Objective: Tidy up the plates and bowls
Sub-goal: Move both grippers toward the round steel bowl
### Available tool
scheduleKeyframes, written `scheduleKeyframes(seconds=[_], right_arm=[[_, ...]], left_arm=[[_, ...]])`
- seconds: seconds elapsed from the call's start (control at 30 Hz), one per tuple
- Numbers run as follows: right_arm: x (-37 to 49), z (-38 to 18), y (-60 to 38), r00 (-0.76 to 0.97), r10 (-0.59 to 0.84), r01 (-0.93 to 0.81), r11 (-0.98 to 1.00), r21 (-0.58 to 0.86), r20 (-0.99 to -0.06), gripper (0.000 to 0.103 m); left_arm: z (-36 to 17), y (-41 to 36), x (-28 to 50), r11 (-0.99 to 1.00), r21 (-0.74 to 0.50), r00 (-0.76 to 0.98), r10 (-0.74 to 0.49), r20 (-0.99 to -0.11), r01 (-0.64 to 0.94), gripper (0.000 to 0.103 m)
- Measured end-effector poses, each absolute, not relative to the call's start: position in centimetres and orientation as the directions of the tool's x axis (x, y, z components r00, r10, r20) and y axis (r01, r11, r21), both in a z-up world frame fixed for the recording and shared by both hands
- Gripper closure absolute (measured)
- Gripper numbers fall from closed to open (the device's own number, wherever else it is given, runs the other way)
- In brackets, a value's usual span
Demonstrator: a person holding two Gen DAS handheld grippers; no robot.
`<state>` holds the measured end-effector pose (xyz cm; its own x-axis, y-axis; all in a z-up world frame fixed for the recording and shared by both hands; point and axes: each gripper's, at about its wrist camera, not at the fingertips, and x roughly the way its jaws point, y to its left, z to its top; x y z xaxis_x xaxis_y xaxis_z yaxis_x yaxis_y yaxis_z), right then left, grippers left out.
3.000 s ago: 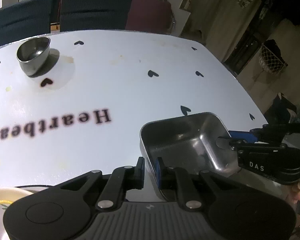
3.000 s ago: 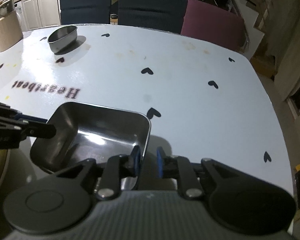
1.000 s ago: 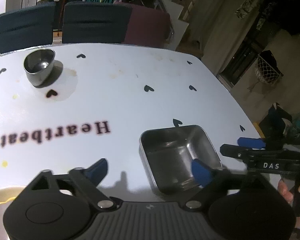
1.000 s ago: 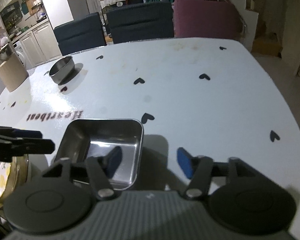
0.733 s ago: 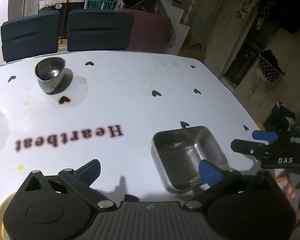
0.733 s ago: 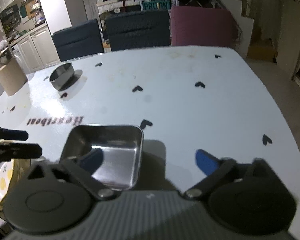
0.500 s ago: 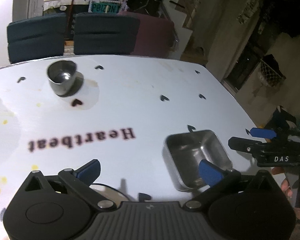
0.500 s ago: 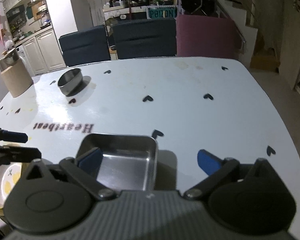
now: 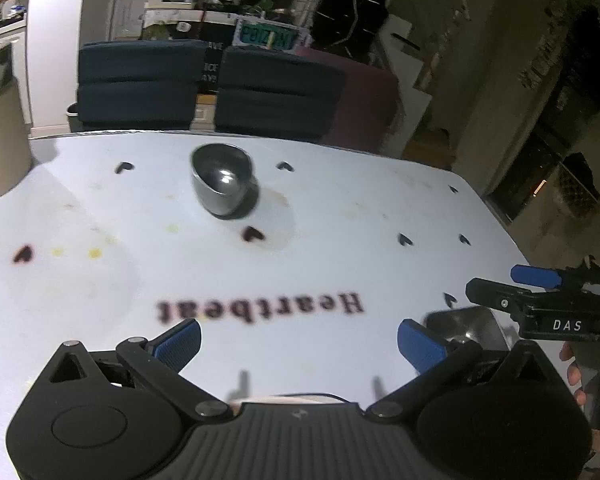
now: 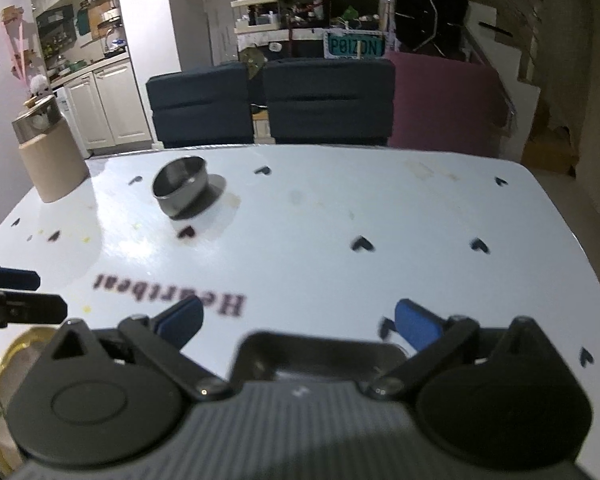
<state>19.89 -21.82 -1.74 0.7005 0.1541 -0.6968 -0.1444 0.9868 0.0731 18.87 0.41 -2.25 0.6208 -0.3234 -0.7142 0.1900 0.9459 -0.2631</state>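
Note:
A square steel tray rests on the white table near its front edge, half hidden behind my left gripper's right finger; in the right wrist view only its far rim shows above the gripper body. A round steel bowl stands at the far left of the table, also in the right wrist view. My left gripper is open and empty, raised above the table. My right gripper is open and empty, just above the tray. A gold-rimmed plate lies at the front left.
A tan cylindrical container stands at the table's far left corner. Dark blue chairs and a maroon one line the far side. The right gripper's fingers reach in from the right in the left wrist view.
Both grippers let go of the steel tray, opened wide and pulled back and up. The tray stays on the table and has slid toward the bottom of both views.

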Motion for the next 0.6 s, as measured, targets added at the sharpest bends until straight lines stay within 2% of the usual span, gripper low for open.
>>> scheduleKeyframes(seconds=[0.6], right_arm=[[27.9,-1.1,-12.8,0.727,0.225,-0.185,0.974,0.131,-0.649,0.0]], left_arm=[[-3.3,7.4,26.9,0.976,-0.208,0.691,-0.189,-0.698,0.057,0.0]])
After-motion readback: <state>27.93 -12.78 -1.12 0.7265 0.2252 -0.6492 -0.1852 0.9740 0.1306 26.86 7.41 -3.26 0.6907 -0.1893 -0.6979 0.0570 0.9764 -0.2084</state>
